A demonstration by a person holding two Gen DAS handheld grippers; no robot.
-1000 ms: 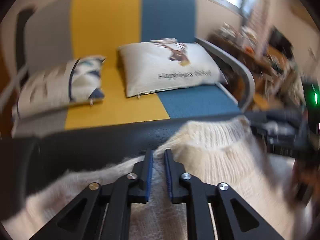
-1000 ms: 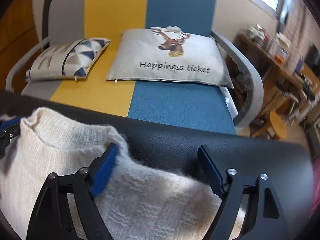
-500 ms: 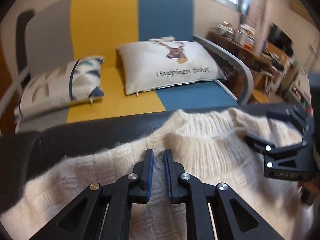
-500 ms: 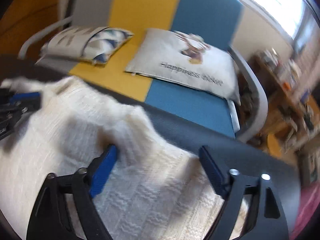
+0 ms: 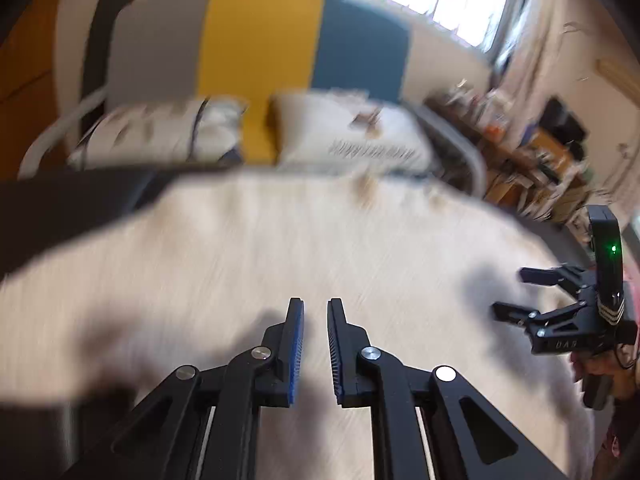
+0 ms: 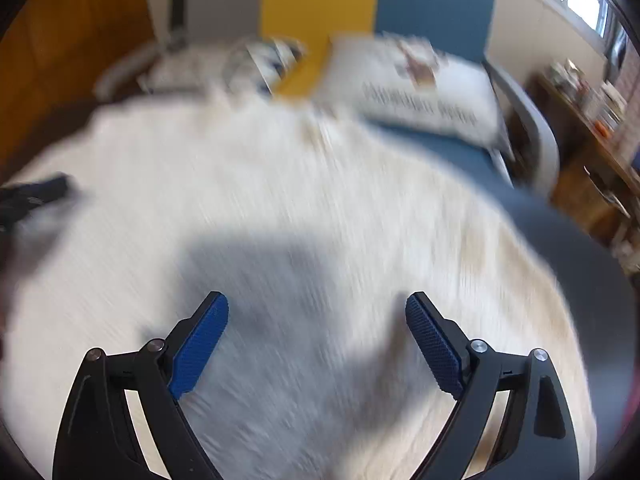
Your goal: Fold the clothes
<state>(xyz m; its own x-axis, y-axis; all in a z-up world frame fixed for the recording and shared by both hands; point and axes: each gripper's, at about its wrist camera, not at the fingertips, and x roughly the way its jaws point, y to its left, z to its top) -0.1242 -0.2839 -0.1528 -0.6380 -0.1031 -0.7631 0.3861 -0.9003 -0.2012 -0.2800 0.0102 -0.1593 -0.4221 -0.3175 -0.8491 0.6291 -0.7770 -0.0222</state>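
1. While the cream knitted sweater [image 5: 280,248] lies spread across the dark table top [image 5: 60,208], both tools hover over it, angled down at the cloth. It covers nearly the whole surface, its far edge towards the striped sofa [image 5: 260,40], which gives room to fold it flat.

2. The left gripper [image 5: 315,304] is over the middle of the knit, fingers almost together with only a slim gap showing. Whether a thin nip of wool sits in that gap I cannot tell; everything there is smeared. My guess is that it is kept narrow so it can press or drag the fabric rather than scoop it.

3. The right gripper [image 6: 317,300] has its blue pads [image 6: 200,344] spread wide, and its jaws have just been opening. The sweater lies beneath and between them, but neither pad presses on it, so nothing is held. That wide stance looks like readiness to take a thick bite of knit, perhaps an edge or a sleeve.

4. From the left side you can see it out at the sweater's right-hand part, well apart from its partner, with a person's hand [image 5: 592,364] wrapped round the handle below. Working at two separate spots makes sense: soft wool sags if lifted from one point.

5. Two cushions [image 5: 352,136] sit on the sofa seat beyond, clear of the work.

6. No crease or doubled layer shows yet, so I judge the folding is only beginning.
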